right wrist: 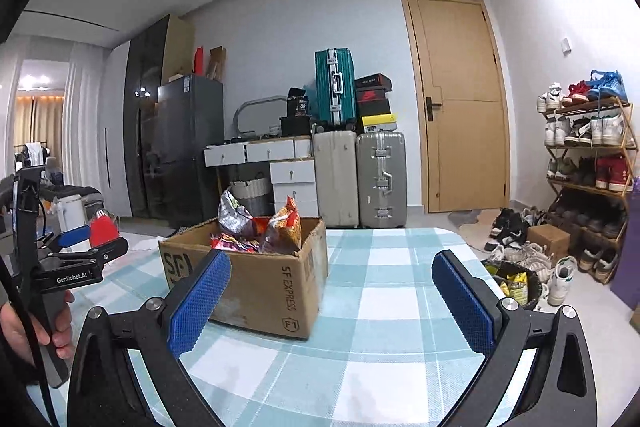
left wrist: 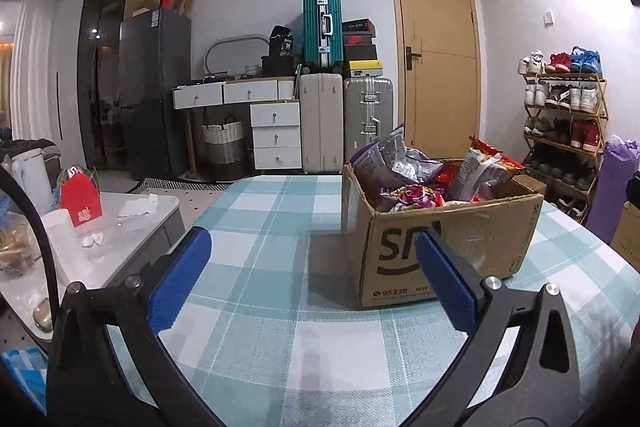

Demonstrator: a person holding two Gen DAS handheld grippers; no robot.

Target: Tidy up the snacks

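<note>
A brown cardboard box [left wrist: 448, 247] marked SF stands on the table with the blue-and-white check cloth [left wrist: 272, 227]; several snack bags [left wrist: 404, 167] in purple, red and silver stick out of its top. My left gripper [left wrist: 312, 251] is open and empty, with the box just ahead of its right finger. In the right wrist view the same box [right wrist: 276, 279] with the snack bags [right wrist: 260, 227] sits ahead left of my right gripper [right wrist: 330, 275], which is open and empty. The left gripper [right wrist: 76, 247] shows at the far left, held by a hand.
A low white side table [left wrist: 132, 227] with a red carton and a white kettle stands left. Suitcases [left wrist: 344, 119], a white drawer unit and a wooden door [left wrist: 440, 51] line the far wall. A shoe rack [right wrist: 588, 155] and loose shoes and a bin sit right.
</note>
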